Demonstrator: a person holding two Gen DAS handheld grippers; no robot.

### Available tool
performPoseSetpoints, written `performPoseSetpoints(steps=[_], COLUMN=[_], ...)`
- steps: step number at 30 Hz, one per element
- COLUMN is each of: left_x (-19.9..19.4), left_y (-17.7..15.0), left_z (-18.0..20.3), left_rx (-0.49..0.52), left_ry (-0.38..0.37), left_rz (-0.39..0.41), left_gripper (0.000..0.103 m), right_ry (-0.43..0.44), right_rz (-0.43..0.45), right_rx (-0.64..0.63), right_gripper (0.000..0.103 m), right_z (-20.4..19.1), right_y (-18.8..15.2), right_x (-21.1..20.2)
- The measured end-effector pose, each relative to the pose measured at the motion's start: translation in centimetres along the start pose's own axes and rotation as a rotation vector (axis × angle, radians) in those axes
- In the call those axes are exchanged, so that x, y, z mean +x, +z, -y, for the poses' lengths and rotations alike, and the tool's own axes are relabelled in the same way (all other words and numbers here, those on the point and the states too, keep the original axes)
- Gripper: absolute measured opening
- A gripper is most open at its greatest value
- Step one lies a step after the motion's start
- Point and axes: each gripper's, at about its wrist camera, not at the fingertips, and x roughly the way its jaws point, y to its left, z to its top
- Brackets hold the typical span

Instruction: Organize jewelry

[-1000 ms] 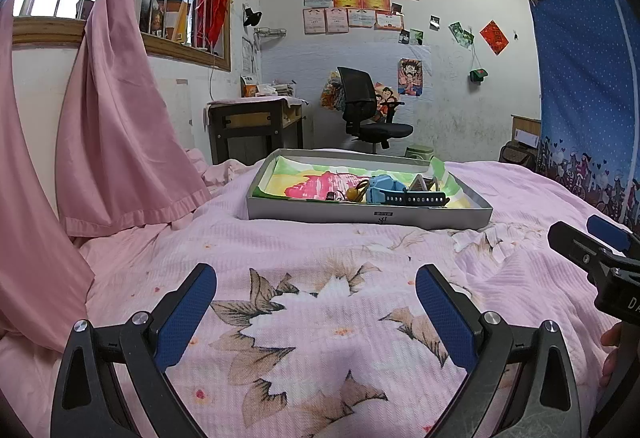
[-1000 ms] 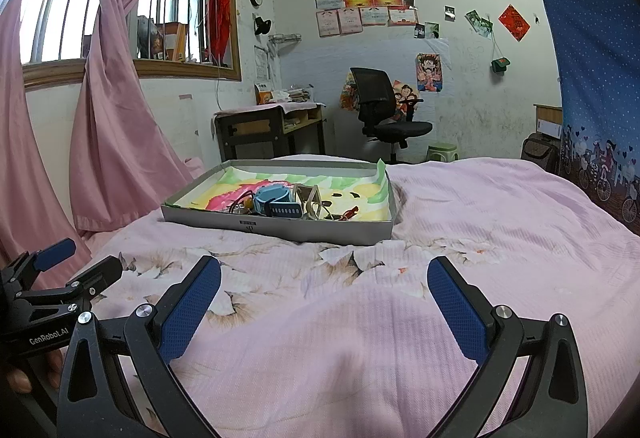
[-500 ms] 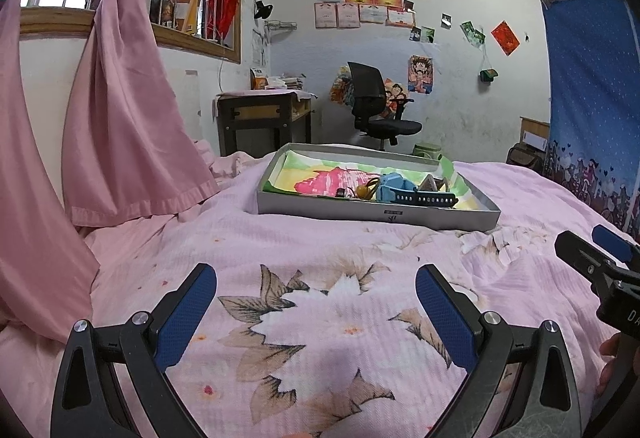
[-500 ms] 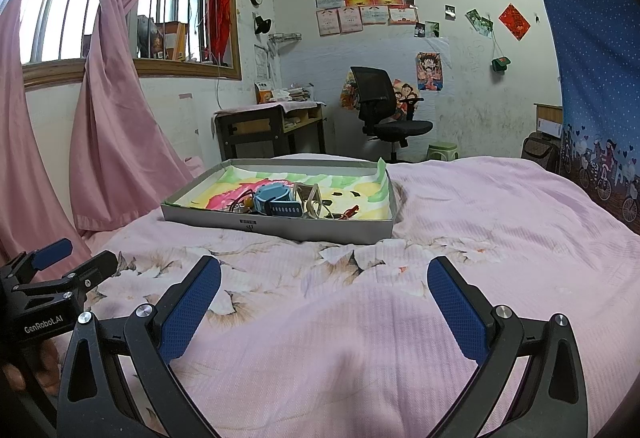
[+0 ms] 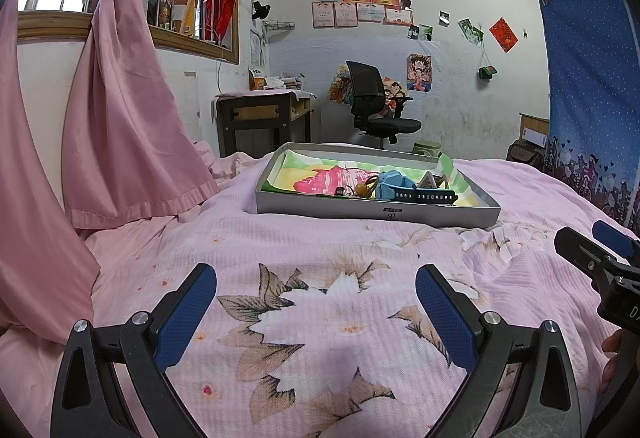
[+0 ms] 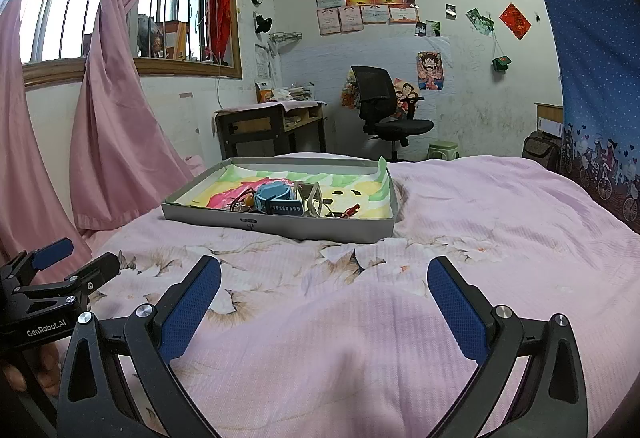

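Jewelry [image 6: 280, 200] sits heaped mid-tray [image 6: 280, 228] (sorted or not, can't tell); your left gripper [image 5: 316, 292] and right gripper [image 6: 324, 284] gape empty over the bed [image 6: 480, 238].

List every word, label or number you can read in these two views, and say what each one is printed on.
"GenRobot.AI": on the body of the left tool, seen in the right wrist view.
"DA", cut off by the frame edge: on the body of the right tool, seen in the left wrist view.
Small label on the front wall of the grey tray: too small to read.
Certificates on the wall: blurred.
Red diamond paper: unreadable.
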Motion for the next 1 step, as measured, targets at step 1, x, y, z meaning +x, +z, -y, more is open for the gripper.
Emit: performPoseSetpoints(steps=[1], left_x=[-0.02], left_y=[-0.04], left_z=[-0.15], left_rx=[0.0], left_ry=[0.0], left_rz=[-0.001], left_gripper=[0.101], right_ry=[0.0], right_rz=[0.0], right_rx=[0.0], right_gripper=[0.102], right_z=[-0.02], right_y=[-0.06], right_x=[0.01])
